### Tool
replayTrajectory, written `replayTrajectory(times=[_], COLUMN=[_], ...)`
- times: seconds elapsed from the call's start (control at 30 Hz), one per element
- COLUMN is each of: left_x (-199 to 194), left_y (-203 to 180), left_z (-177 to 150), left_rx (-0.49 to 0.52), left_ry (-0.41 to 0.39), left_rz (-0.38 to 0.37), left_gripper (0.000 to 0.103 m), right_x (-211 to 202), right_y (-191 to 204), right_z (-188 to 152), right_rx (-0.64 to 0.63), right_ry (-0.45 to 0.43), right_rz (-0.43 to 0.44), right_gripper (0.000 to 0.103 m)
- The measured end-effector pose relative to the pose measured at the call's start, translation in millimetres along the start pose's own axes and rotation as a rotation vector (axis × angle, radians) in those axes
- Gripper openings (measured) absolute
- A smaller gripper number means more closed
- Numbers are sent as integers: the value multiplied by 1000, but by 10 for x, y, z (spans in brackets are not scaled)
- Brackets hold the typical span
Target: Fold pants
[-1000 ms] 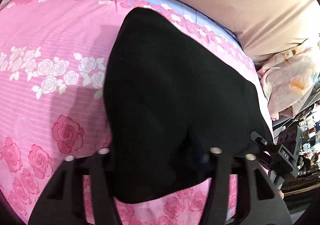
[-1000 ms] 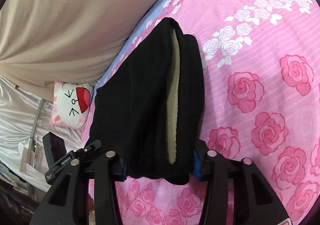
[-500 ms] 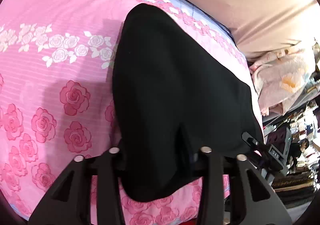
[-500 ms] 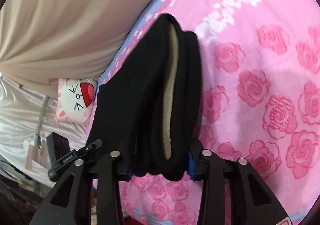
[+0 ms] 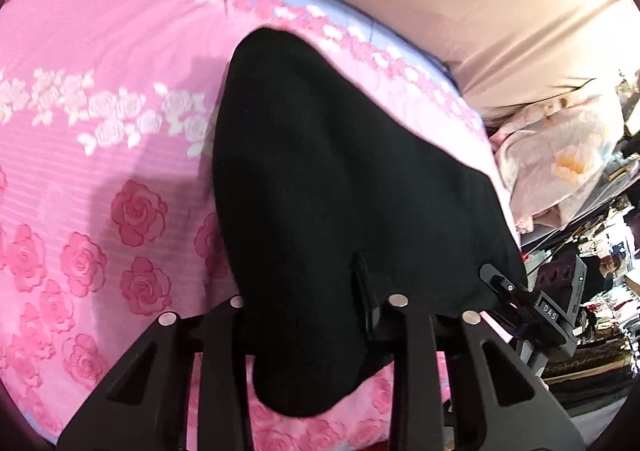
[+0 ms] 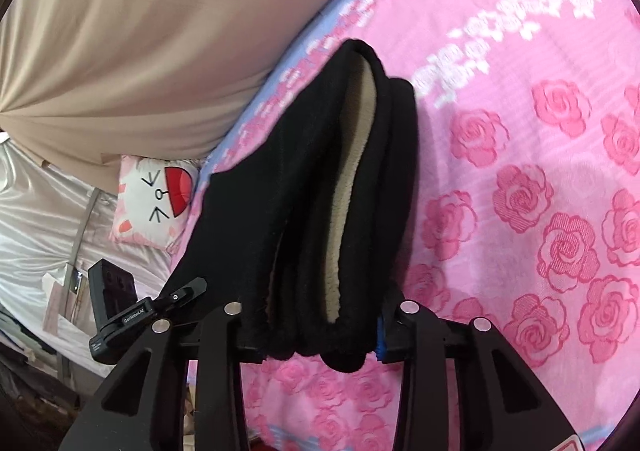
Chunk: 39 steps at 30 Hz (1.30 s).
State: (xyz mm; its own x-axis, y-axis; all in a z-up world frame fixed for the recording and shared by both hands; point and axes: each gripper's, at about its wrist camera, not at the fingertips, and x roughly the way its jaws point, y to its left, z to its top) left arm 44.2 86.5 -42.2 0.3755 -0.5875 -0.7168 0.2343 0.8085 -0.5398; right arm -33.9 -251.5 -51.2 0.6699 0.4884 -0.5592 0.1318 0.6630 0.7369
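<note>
The black pants (image 5: 340,179) are folded into a thick bundle and held up over the pink rose-print bed (image 5: 100,171). My left gripper (image 5: 316,315) is shut on one end of the bundle. In the right wrist view the pants (image 6: 304,211) show stacked layers with a beige fleece lining (image 6: 352,179). My right gripper (image 6: 320,335) is shut on that layered edge. The far end of the bundle reaches toward the bed's blue border. The fingertips are buried in the cloth.
A beige curtain (image 6: 160,31) hangs behind the bed. A white cat-face pillow (image 6: 156,199) lies at the bed's end. A floral quilt (image 5: 560,163) and cluttered shelves stand beyond the other side. The other gripper's camera mount (image 6: 116,299) shows beside the pants.
Both grippers have kept their hold on the pants. The views have swung a little over the bed and the bundle hangs slightly differently; its folds look the same.
</note>
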Motion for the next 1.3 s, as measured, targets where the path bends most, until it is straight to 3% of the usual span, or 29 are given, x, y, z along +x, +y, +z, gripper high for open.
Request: replayTrajectory(times=[0.23, 0.47, 0.77, 1.0, 1.3], left_x=[-486, -861, -1206, -1386, -1279], left_y=[-171, -309, -542, -816, -971], left_z=[-85, -199, -101, 247, 1094], left_rx=[68, 133, 222, 324, 412], left_ry=[-48, -96, -196, -331, -496], left_rz=[-85, -106, -122, -107, -78], left_gripper=[25, 25, 25, 25, 25], right_x=[-378, -653, -839, -892, -650], right_y=[356, 669, 947, 1296, 1636], right_z=[-50, -156, -62, 348, 1174], right_rx=[-91, -170, -250, -365, -474], right_ry=[-24, -56, -133, -234, -362], right_rz=[25, 45, 80, 104, 146], right_gripper=[34, 34, 34, 33, 34])
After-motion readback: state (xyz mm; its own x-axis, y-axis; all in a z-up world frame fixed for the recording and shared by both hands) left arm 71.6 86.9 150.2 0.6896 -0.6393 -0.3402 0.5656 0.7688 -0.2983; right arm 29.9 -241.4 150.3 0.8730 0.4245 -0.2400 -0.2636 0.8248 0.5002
